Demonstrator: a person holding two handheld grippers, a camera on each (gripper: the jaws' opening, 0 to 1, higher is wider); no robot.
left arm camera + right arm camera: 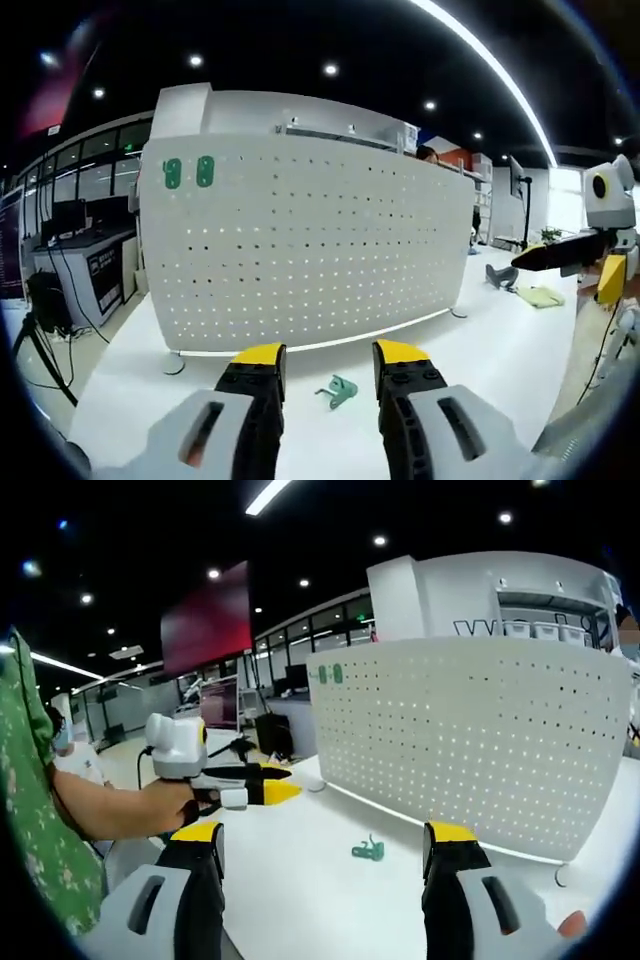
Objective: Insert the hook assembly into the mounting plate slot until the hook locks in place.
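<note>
A white perforated mounting plate (300, 250) stands upright on the white table (500, 360). Two green hooks (188, 172) sit in its top left corner. A loose green hook assembly (340, 390) lies on the table in front of the plate, just beyond and between the tips of my left gripper (330, 362), which is open and holds nothing. In the right gripper view the same hook assembly (368, 851) lies ahead of my right gripper (325, 838), also open and bare. The plate (470, 740) stands to the right there. A hand holds the left gripper (250, 782) at the left.
The right gripper (560, 252) hovers at the far right of the table. A yellow cloth (540, 296) and a grey object (500, 277) lie behind the plate's right end. A tripod (40, 345) and desks with monitors stand off the table's left edge. A green sleeve (20, 810) fills the left side.
</note>
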